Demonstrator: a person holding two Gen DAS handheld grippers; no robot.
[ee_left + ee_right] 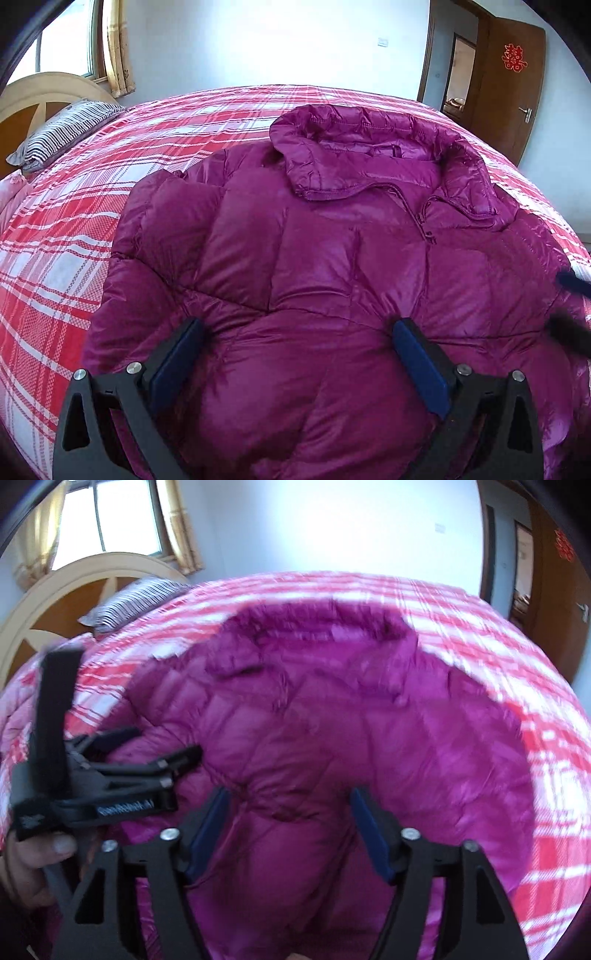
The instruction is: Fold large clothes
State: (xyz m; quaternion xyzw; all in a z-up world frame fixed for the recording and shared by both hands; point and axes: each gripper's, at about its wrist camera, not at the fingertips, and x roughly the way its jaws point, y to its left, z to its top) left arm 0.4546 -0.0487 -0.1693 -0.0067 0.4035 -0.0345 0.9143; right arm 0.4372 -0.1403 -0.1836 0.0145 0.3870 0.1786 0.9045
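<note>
Magenta down jacket (314, 258) lies front-up on the plaid bed (55, 258), collar (369, 155) toward the far edge, hem toward the person, so its long axis runs straight away from both grippers. The left gripper (297, 336) hangs over the lower left body, jaws spread wide and holding nothing; the right gripper (290, 805) sits over the lower right, jaws likewise spread, its view blurred. Each is nearer its own side for a grab, I judge. A striped pillow (62, 133) lies well apart by the headboard (33, 92); nothing blocks the jacket.
</note>
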